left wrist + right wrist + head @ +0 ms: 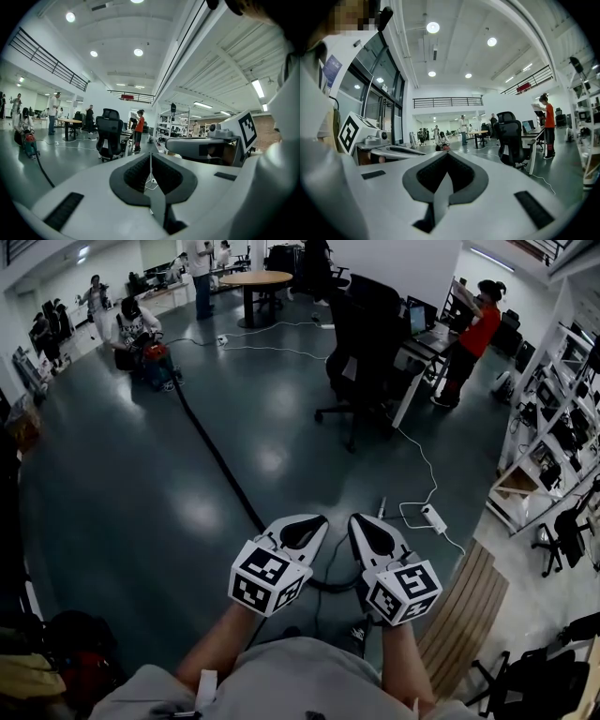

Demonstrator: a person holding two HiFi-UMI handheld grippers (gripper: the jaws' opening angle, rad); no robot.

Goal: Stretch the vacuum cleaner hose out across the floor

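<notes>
Hose [220,460] on floor [122,512], beneath both empty jaws

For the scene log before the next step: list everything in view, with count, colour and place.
vacuum cleaner hose: one, black, stretched across the floor from far left to near centre
vacuum cleaner: one, red, on the floor far left
crouching person: one, light top, beside the vacuum cleaner
office chair: one, black, centre right
round table: one, wooden top, far back
power strip: one, white, on the floor near right
standing person: one, red top, far right
shelving: white, right edge
other people: a few, far back
left tool: one, white with black pads, shut, empty
right tool: one, white with black pads, shut, empty
</notes>
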